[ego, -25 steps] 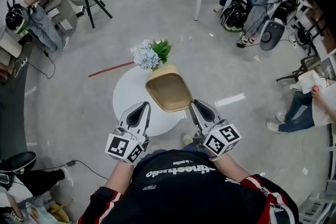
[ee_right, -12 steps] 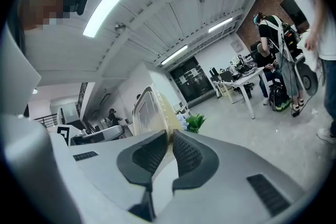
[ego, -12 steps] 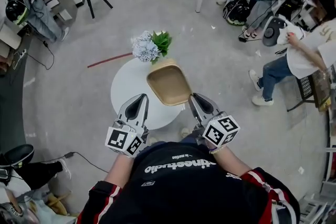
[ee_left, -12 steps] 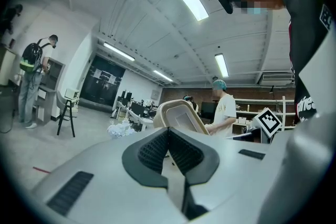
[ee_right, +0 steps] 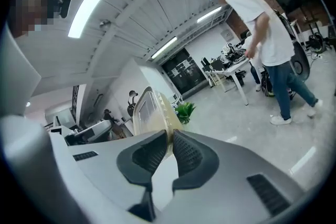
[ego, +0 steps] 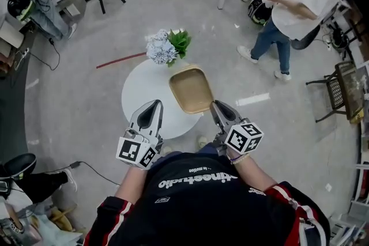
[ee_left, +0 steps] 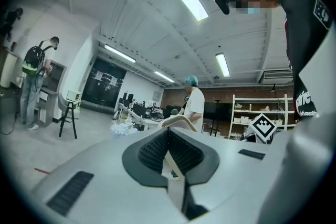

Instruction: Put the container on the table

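One round white table (ego: 138, 101), one tan container (ego: 191, 89), one flower bunch (ego: 164, 48), two grippers.
The right gripper (ego: 214, 105) is pinching the container's near rim over the table's right side; the left gripper (ego: 154, 104) is closed up, holding nothing.

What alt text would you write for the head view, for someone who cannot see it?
Seen from above, a person holds a gripper in each hand; the right gripper clamps the near edge of a tan container over a round white table with flowers at its far side. The left gripper, shut, holds nothing.
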### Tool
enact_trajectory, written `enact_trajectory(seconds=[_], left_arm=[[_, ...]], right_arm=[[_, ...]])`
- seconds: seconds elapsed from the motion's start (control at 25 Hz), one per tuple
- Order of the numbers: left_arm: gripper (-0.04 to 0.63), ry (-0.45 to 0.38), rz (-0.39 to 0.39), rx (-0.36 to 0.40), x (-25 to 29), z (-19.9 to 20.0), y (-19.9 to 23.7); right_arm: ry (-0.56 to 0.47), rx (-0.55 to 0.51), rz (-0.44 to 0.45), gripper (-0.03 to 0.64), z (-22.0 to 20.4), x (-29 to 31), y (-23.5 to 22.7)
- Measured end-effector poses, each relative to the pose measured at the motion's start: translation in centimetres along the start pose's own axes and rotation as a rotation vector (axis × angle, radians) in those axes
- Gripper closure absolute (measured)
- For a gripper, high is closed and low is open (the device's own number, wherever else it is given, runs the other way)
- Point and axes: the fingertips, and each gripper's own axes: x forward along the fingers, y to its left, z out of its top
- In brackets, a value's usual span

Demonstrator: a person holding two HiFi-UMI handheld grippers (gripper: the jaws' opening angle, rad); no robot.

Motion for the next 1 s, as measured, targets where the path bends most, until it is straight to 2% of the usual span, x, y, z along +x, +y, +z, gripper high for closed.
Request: enact_trajectory(seconds=[0.2,0.44,0.68,1.0], left_arm=[[0.572,0.029,-0.004,-0.006,0.3,-1.1,0.1],[0.572,0.017,-0.029,0.001,0.8,-1.8,-0.4],[0.572,0.019,-0.02,-0.004,1.4,-2.8,0.1],[0.572,0.014,-0.042,0.038,2.9,-4.4,-0.4]], right_arm=[[0.031,0.071,-0.021,0.563,-1.6,0.5,-1.9],[0.061,0.136,-0.052,0.563,-3.1,0.9,-4.1],[0.084,0.189,-0.062,0.563,-4.0,1.4,-4.9],[0.132,0.24,-0.1,0.563,-6.6,2.5,-7.9]])
